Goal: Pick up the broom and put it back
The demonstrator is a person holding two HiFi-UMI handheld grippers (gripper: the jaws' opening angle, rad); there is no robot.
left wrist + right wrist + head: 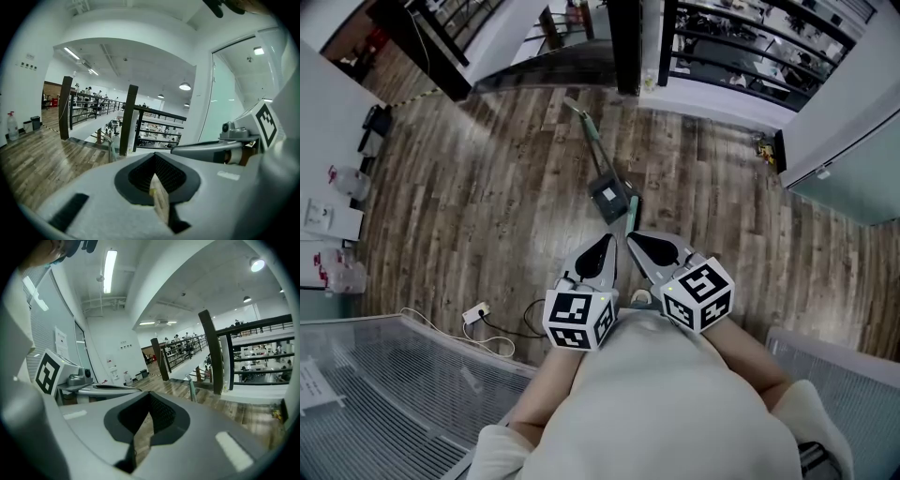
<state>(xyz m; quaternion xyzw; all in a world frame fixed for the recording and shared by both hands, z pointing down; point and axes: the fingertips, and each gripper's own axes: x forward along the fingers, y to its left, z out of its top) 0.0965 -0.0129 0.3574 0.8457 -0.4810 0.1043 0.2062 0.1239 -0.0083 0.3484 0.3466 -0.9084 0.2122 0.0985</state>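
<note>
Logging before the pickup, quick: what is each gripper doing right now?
Left gripper: closed, empty.
Right gripper: closed, empty.

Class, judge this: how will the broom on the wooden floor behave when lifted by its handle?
The broom has a long thin handle with a dark head at one end, so it probably swings head-down. The narrow, smooth-looking handle may twist when gripped.

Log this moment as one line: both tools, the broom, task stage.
left tool: shut, empty | right tool: shut, empty | broom: stands on wood floor ahead, untouched | stage: pickup not yet begun
</note>
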